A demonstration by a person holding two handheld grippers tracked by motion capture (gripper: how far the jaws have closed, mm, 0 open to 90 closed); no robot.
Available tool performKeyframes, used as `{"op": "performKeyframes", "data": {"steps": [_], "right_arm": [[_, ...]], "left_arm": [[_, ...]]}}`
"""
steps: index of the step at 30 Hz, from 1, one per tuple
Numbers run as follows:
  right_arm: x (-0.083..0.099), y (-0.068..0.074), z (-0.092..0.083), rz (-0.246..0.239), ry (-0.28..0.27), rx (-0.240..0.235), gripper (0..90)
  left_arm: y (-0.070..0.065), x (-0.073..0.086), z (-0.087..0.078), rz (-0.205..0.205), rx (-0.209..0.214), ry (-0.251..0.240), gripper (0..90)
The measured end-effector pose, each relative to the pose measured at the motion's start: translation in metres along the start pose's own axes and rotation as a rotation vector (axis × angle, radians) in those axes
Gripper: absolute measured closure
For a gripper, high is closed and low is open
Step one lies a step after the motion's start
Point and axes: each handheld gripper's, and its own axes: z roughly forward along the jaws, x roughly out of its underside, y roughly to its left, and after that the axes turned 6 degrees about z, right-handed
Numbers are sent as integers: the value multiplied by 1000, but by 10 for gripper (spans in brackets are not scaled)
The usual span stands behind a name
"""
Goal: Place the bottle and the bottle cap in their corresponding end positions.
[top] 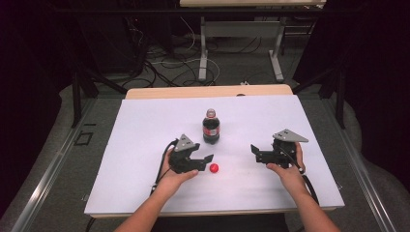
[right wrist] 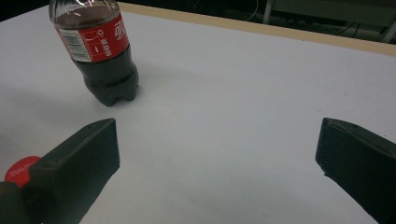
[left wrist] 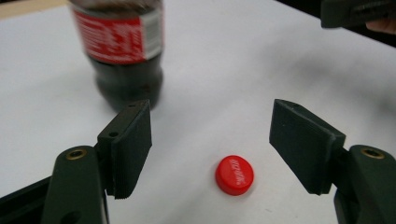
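Landmark: the cola bottle (top: 211, 126) stands upright and uncapped near the middle of the white table (top: 135, 145).
Left gripper (top: 205, 158): near and left of the bottle, held low over the table; jaws partly open, nothing between the pads.
Red cap (top: 214, 167): lies flat on the table in front of the bottle, just beyond the left gripper's jaw tips, touching neither pad.
Right gripper (top: 253, 150): right of the bottle and well apart from it; jaws spread wide, holding nothing.

Left tongs (top: 207, 163) hover open beside red cap (top: 213, 167), near bottle (top: 211, 126).
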Motion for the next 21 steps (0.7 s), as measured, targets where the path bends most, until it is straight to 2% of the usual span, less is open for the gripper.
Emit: {"op": "performKeyframes", "data": {"steps": [1, 3, 7, 8, 11, 14, 15, 18, 20, 21], "right_arm": [[0, 0, -3, 5, 11, -1, 0], [-1, -1, -6, 2, -1, -10, 0], [1, -4, -14, 16, 1, -9, 0], [2, -5, -16, 28, 8, -8, 0], [6, -11, -19, 30, 6, 7, 0], [10, -15, -22, 47, 22, 12, 0], [12, -18, -22, 51, 20, 7, 0], [16, -22, -22, 72, 30, 32, 0], [19, -28, -21, 65, 30, 39, 0], [20, -29, -21, 78, 34, 41, 0]], "left_arm": [[5, 0, -7, -9, -11, -5, 299], [16, 0, -20, -33, -28, -3, 298], [36, 9, -46, -67, -93, -19, 283], [40, 12, -50, -103, -113, -21, 280], [56, 23, -64, -151, -171, -12, 196], [68, 38, -74, -209, -224, -25, 149], [72, 42, -77, -213, -239, -30, 124], [82, 55, -83, -255, -279, -32, 46], [87, 62, -86, -262, -289, -30, 32], [89, 65, -87, -265, -307, -27, 29]]}}
